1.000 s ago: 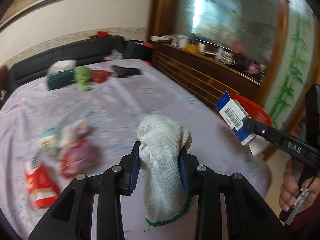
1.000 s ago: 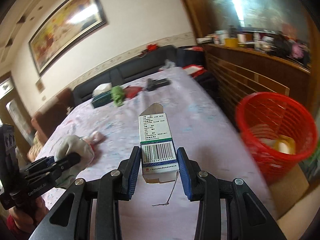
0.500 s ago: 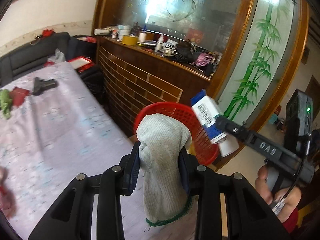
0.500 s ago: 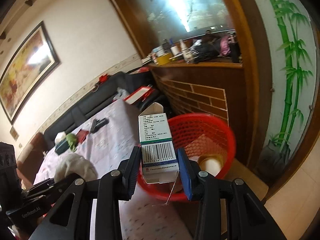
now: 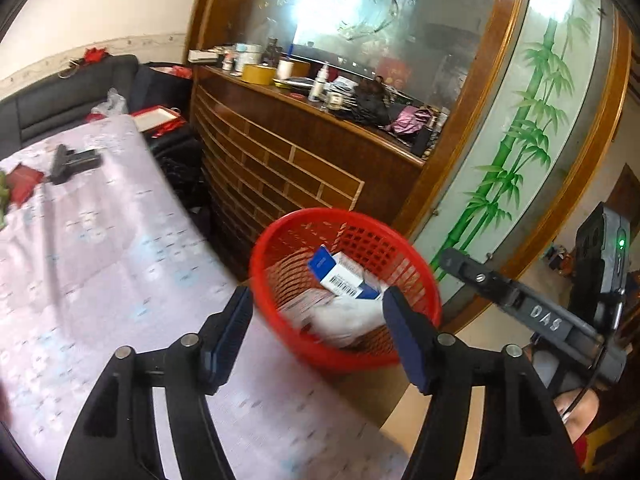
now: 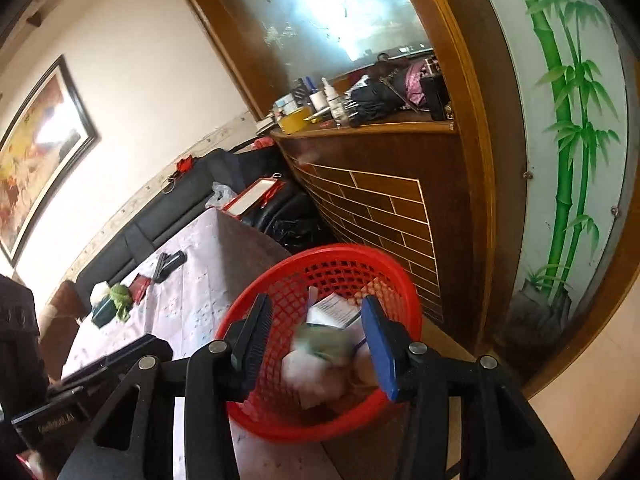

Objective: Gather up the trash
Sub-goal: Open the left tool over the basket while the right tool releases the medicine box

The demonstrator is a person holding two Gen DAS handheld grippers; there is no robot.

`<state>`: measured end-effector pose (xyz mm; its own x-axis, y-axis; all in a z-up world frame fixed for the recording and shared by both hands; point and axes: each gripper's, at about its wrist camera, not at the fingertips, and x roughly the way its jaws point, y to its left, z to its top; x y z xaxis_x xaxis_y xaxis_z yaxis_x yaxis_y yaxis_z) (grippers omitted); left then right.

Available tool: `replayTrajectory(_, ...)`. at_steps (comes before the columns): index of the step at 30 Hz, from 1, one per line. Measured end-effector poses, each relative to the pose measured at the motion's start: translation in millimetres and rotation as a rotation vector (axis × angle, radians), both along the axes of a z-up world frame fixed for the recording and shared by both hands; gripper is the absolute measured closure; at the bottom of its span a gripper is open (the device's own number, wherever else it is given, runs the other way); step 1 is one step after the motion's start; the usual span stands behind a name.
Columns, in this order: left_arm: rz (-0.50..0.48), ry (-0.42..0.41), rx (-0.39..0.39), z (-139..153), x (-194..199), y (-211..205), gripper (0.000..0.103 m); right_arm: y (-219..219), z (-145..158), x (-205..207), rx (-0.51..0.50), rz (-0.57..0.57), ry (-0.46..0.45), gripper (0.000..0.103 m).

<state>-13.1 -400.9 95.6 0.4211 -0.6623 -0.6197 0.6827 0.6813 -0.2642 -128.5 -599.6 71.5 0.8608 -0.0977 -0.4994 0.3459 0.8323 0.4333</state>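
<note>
A red mesh basket stands on the floor beside the table's near end; it also shows in the right wrist view. Inside lie a blue-and-white barcode box and a white knitted glove; in the right wrist view the box and glove are blurred. My left gripper is open and empty just above the basket's near rim. My right gripper is open and empty over the basket. The right gripper's arm shows at the right of the left wrist view.
The table with a lilac patterned cloth carries a black object, a red packet and, in the right wrist view, green items. A wooden cabinet and bamboo-painted glass panel stand behind the basket.
Both grippers opened. The glove left the left gripper and the box left the right gripper; both now lie in the red basket. Both views now look down onto the basket.
</note>
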Motion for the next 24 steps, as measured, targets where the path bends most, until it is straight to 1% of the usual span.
replayTrajectory(2,0.034,-0.018,0.022,-1.9,-5.8,23.3,0.033,13.1,0.0,-2.1,0.005,0.037,-0.006,0.051)
replayTrajectory(3,0.045,-0.019,0.028,-2.8,-7.9,30.7,0.033,22.2,-0.6,-1.2,0.005,0.061,-0.004,0.049)
replayTrajectory(6,0.091,-0.023,0.052,-5.8,-14.8,63.2,0.033,52.3,-2.7,8.3,-0.009,0.139,0.014,0.047)
replayTrajectory(12,0.189,0.021,0.067,-17.6,-25.0,139.0,0.033,120.0,-11.7,34.7,-0.042,0.277,0.073,0.046)
replayTrajectory(17,0.307,0.036,0.072,-21.3,-32.4,210.9,0.033,184.0,-16.8,52.3,-0.072,0.399,0.105,0.046)
replayTrajectory(21,0.406,0.008,0.069,-16.1,-39.6,264.7,0.032,233.3,-18.6,62.1,-0.107,0.486,0.123,0.046)
replayTrajectory(22,0.443,-0.001,0.066,-14.4,-40.8,282.6,0.028,245.0,-19.2,63.9,-0.115,0.509,0.129,0.046)
replayTrajectory(24,0.528,-0.004,0.066,-13.1,-40.9,314.7,0.023,263.6,-20.8,66.1,-0.134,0.546,0.139,0.046)
